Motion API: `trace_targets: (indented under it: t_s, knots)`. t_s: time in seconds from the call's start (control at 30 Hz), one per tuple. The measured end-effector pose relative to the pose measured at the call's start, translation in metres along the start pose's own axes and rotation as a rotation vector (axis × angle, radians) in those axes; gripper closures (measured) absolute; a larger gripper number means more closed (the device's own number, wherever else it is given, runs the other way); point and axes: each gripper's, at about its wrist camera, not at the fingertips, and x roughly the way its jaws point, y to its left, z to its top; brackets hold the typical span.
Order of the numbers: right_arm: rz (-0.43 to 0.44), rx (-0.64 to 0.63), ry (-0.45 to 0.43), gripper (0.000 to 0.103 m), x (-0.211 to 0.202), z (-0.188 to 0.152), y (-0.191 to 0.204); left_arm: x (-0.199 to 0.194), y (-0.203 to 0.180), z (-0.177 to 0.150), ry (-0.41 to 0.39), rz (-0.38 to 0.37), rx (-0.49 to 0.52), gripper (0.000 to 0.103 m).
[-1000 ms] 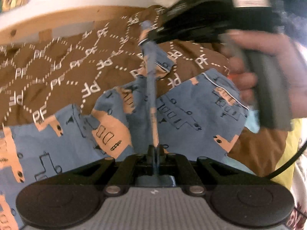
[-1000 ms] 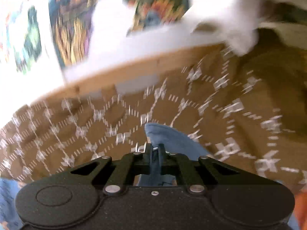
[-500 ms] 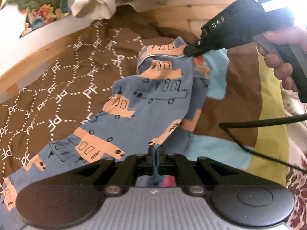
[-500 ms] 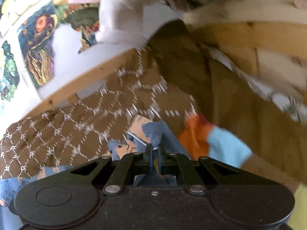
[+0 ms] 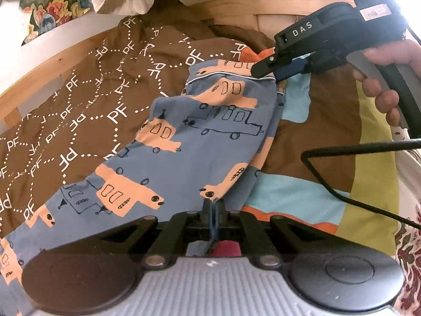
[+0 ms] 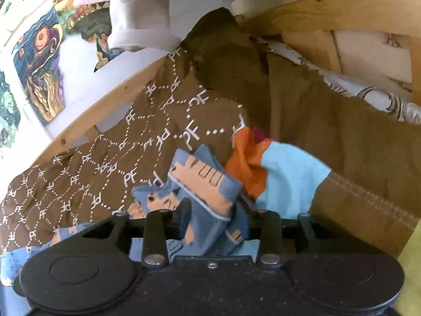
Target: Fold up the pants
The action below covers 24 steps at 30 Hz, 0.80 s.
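The blue cotton pants with orange truck prints (image 5: 210, 137) lie folded across the centre of the left wrist frame on a brown quilt with white dotted lettering (image 5: 86, 97). The left gripper (image 5: 213, 208), bottom centre, is clenched on their near edge. The right gripper (image 5: 265, 71), upper right, is opening, the waistband loose between its fingers.

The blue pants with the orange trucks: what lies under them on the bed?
Under the blue pants lies a brown blanket printed with white letters, and beside it a patchwork cover in light blue, orange and yellow-green. How the two meet beneath the pants is covered.
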Motion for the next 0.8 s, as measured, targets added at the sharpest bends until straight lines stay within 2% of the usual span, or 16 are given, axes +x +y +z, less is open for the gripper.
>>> trace_targets:
  t_s: [0.03, 0.07, 0.17, 0.23, 0.3, 0.37, 0.4, 0.5, 0.53, 0.6, 0.67, 0.7, 0.73, 0.77, 0.8]
  knots:
    - [-0.022, -0.010, -0.004, 0.081, 0.000, 0.001, 0.001, 0.000, 0.000, 0.000, 0.000, -0.001, -0.002, 0.101]
    - [-0.043, -0.020, -0.010, 0.095, 0.001, 0.001, 0.003, 0.000, 0.001, 0.000, 0.000, -0.002, -0.003, 0.101]
    - [-0.066, -0.068, -0.088, 0.098, -0.013, 0.000, 0.008, -0.001, 0.002, -0.001, -0.008, -0.002, -0.009, 0.101]
    - [-0.092, -0.175, -0.152, 0.098, -0.028, -0.002, 0.022, -0.003, 0.001, -0.001, -0.010, -0.005, -0.006, 0.101]
    - [-0.130, -0.243, -0.134, 0.098, -0.028, -0.008, 0.030, -0.003, 0.000, -0.002, -0.008, 0.000, 0.014, 0.101]
    - [-0.158, -0.220, -0.082, 0.095, -0.020, -0.015, 0.023, -0.002, -0.001, -0.004, -0.001, -0.002, 0.021, 0.101]
    - [-0.181, -0.207, -0.055, 0.086, -0.015, -0.019, 0.018, -0.001, -0.001, -0.004, 0.005, -0.006, 0.023, 0.101]
    - [-0.191, -0.207, -0.058, 0.072, -0.018, -0.018, 0.012, -0.003, 0.002, -0.004, 0.005, -0.019, 0.010, 0.100]
    - [-0.204, -0.248, -0.071, 0.068, -0.019, -0.016, 0.016, -0.004, 0.005, -0.004, 0.007, -0.029, -0.008, 0.096]
    - [-0.215, -0.364, -0.103, 0.055, -0.019, -0.007, 0.026, -0.005, 0.012, -0.003, 0.008, -0.057, -0.057, 0.090]
    - [-0.168, -0.465, -0.082, 0.045, -0.011, 0.008, 0.034, -0.007, 0.017, -0.003, 0.013, -0.088, -0.109, 0.083]
    - [-0.145, -0.504, -0.035, 0.046, 0.000, 0.016, 0.038, -0.008, 0.019, -0.004, 0.012, -0.102, -0.122, 0.080]
    - [-0.119, -0.542, 0.012, 0.047, 0.010, 0.023, 0.042, -0.011, 0.020, -0.004, 0.009, -0.109, -0.129, 0.068]
    - [-0.097, -0.582, 0.034, 0.051, 0.020, 0.028, 0.046, -0.015, 0.021, -0.005, 0.001, -0.110, -0.136, 0.050]
    - [-0.085, -0.622, 0.040, 0.059, 0.028, 0.032, 0.052, -0.019, 0.022, -0.007, -0.012, -0.106, -0.147, 0.044]
